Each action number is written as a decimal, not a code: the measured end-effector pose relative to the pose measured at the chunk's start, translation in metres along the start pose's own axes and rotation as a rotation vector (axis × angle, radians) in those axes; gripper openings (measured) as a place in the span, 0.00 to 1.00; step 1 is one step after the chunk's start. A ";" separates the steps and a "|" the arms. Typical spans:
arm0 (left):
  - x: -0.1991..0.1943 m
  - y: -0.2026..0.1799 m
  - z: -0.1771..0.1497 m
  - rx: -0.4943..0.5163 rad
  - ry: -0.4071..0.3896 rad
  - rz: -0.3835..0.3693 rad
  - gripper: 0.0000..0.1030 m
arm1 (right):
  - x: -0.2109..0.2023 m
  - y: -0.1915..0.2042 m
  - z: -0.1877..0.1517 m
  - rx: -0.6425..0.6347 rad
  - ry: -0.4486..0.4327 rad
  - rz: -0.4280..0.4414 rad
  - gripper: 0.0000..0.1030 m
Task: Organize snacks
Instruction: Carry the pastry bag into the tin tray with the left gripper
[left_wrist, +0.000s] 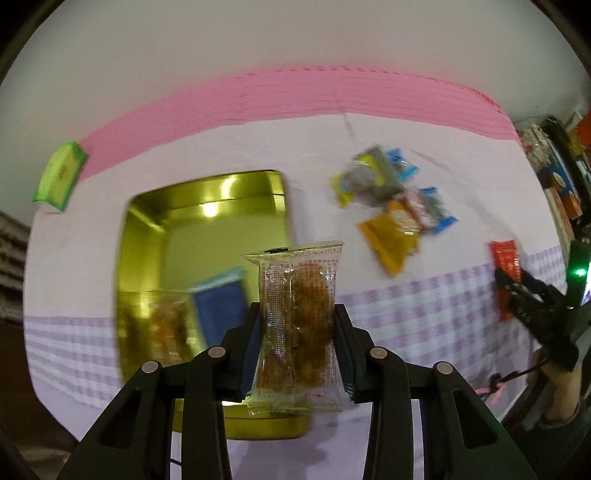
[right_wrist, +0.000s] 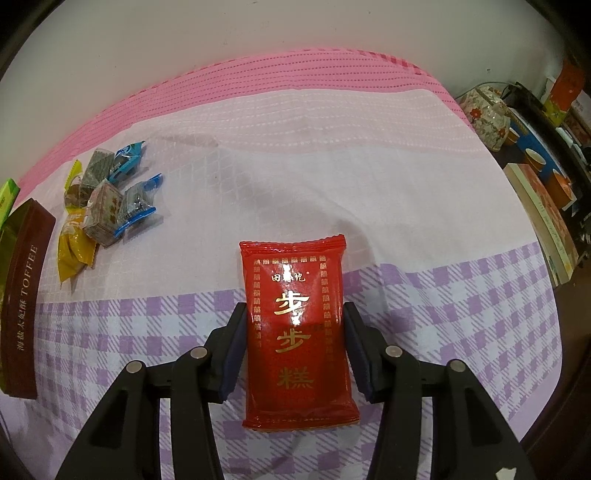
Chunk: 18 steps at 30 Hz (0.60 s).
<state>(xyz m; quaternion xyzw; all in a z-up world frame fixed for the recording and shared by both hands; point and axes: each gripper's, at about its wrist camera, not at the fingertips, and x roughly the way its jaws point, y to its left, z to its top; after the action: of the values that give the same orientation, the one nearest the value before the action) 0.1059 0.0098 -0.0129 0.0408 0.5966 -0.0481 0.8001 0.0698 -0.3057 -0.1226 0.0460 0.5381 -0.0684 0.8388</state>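
Note:
My left gripper (left_wrist: 297, 310) is shut on a clear packet (left_wrist: 299, 291) with a brown snack inside, held upright above the near right part of the open gold tin (left_wrist: 207, 195). A blue packet (left_wrist: 221, 306) and another clear brown packet (left_wrist: 166, 325) lie in the tin. My right gripper (right_wrist: 295, 310) is shut on a red packet (right_wrist: 295, 325) with gold lettering, low over the checked cloth. In the left wrist view the right gripper (left_wrist: 517, 291) and its red packet (left_wrist: 504, 258) show at the far right.
A pile of several small wrapped snacks (right_wrist: 103, 199) lies on the white cloth between the tin and the red packet. A green packet (left_wrist: 61, 171) sits beyond the tin's far left corner. The tin's brown side (right_wrist: 24, 306) reads TOFFEE. Books and a floral container (right_wrist: 487, 110) stand off the table's right edge.

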 end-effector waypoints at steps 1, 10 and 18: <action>-0.002 0.010 -0.002 -0.006 -0.002 0.014 0.37 | 0.000 0.000 0.000 -0.001 0.000 0.000 0.47; 0.014 0.082 -0.019 -0.091 0.035 0.103 0.37 | -0.001 0.000 -0.001 -0.001 0.000 -0.002 0.47; 0.042 0.108 -0.035 -0.116 0.078 0.129 0.37 | -0.001 0.000 0.000 0.001 0.003 -0.003 0.47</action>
<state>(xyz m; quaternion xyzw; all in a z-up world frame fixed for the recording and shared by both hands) 0.0979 0.1199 -0.0620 0.0345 0.6253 0.0397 0.7786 0.0693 -0.3051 -0.1215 0.0456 0.5393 -0.0698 0.8380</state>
